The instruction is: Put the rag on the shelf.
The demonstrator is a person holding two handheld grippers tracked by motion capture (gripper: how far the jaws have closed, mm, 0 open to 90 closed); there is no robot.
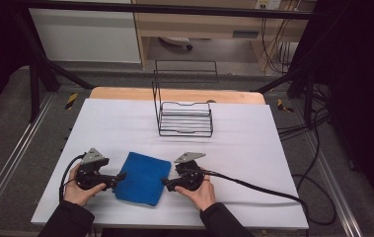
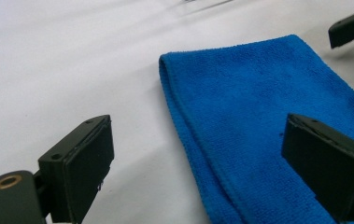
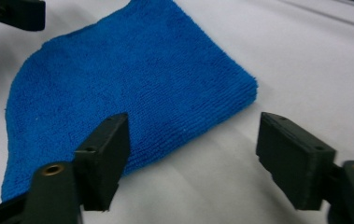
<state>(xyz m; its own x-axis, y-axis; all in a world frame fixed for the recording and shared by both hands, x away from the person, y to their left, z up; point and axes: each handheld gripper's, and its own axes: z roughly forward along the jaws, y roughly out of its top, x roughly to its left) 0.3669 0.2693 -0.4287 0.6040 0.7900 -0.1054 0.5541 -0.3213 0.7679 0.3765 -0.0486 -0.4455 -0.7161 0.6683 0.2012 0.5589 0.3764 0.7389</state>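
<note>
A blue folded cloth [image 1: 142, 178] lies flat on the white table [image 1: 253, 163] near its front edge, between my two grippers. My left gripper [image 1: 119, 177] sits at the cloth's left edge, held low over the table and open. In the left gripper view, the cloth [image 2: 258, 102] and its folded edge lie between the wide jaws of the left gripper [image 2: 198, 140], untouched by the pads. My right gripper [image 1: 166, 182] is at the cloth's right edge, also open. In the right gripper view the cloth [image 3: 132, 79] reaches to one jaw of the right gripper [image 3: 195, 140]; bare table lies between the pads.
A black wire rack [image 1: 184, 117] stands on the table behind the cloth, toward the far edge. A cable [image 1: 263, 190] trails from the right gripper across the table to the right. Beyond the table are a metal frame and floor cables.
</note>
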